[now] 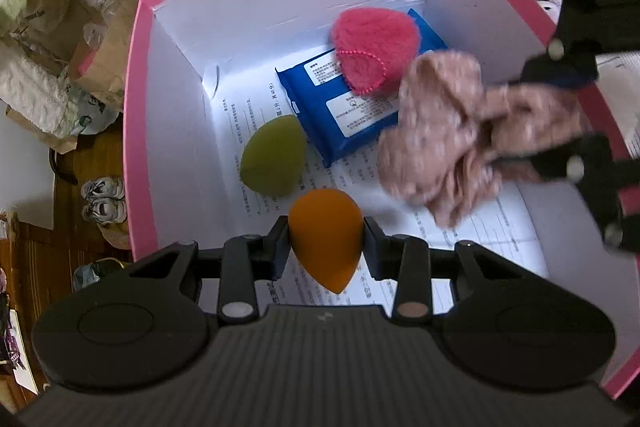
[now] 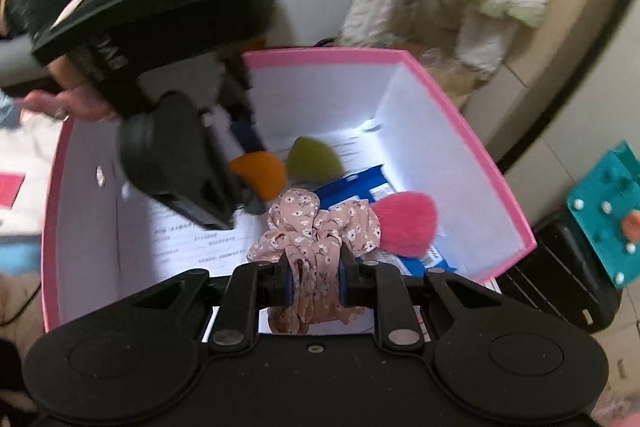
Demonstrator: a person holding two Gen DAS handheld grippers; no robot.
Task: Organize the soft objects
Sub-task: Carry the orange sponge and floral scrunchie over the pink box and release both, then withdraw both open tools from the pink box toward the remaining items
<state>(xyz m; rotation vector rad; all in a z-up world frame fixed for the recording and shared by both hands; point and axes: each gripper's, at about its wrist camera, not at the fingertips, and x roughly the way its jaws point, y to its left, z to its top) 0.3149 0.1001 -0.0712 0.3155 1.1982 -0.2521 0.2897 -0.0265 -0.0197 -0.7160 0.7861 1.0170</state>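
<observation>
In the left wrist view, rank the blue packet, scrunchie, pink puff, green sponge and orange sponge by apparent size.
1. Scrunchie, though it hangs nearer the camera
2. Blue packet, partly covered
3. Pink puff
4. Green sponge and orange sponge: alike; the orange one is nearer, held in the left tool, so unranked.

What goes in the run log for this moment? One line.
left gripper: shut on orange sponge | right gripper: shut on floral scrunchie | both over pink box

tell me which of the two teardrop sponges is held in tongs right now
The orange sponge, clamped between the left tongs above the pink box. The green sponge lies loose on the paper at the box bottom, touched by nothing.
</observation>
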